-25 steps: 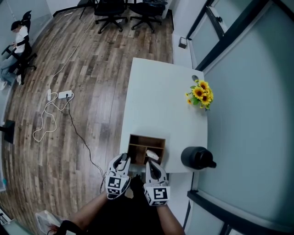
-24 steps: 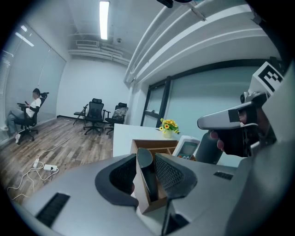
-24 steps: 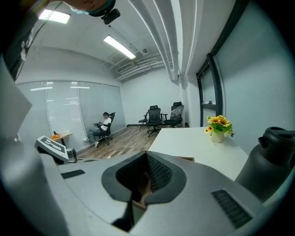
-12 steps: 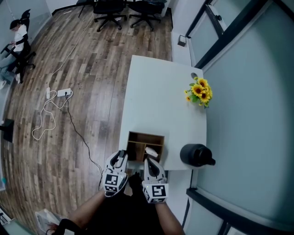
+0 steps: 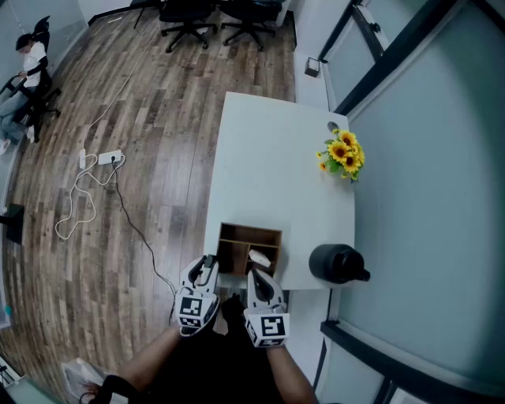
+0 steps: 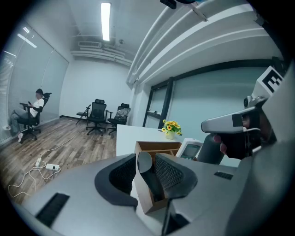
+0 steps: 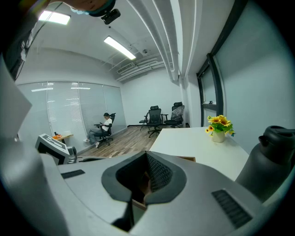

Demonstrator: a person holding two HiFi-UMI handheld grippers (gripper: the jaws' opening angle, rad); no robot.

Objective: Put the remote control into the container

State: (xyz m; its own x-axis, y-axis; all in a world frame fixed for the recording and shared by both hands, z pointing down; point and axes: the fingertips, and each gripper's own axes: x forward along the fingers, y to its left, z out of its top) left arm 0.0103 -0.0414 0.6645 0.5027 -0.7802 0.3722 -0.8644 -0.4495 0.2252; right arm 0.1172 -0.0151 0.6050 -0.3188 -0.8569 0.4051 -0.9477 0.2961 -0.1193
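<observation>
A brown wooden container (image 5: pixel 239 236) with compartments stands at the near edge of the white table (image 5: pixel 268 158). The white remote control (image 5: pixel 259 257) stands upright in its right compartment and sticks out above the rim; the left gripper view shows the remote control (image 6: pixel 190 148) too. My left gripper (image 5: pixel 207 265) hangs just before the container's near left corner, open with nothing pressed between its jaws; the container (image 6: pixel 159 146) shows through the gap of the left gripper (image 6: pixel 146 162). Just before the container's near right side, my right gripper (image 5: pixel 257 276) is shut and empty, as the right gripper (image 7: pixel 146 179) also shows.
A black jug (image 5: pixel 338 265) stands right of the container. A vase of sunflowers (image 5: pixel 341 158) sits by the glass wall. On the wood floor lie a power strip and cable (image 5: pixel 99 162). Office chairs (image 5: pixel 189 17) stand beyond the table, and a person (image 5: pixel 31 57) sits far left.
The head view has shifted slightly. Both grippers keep their places in front of the container, and the remote control stays in it.
</observation>
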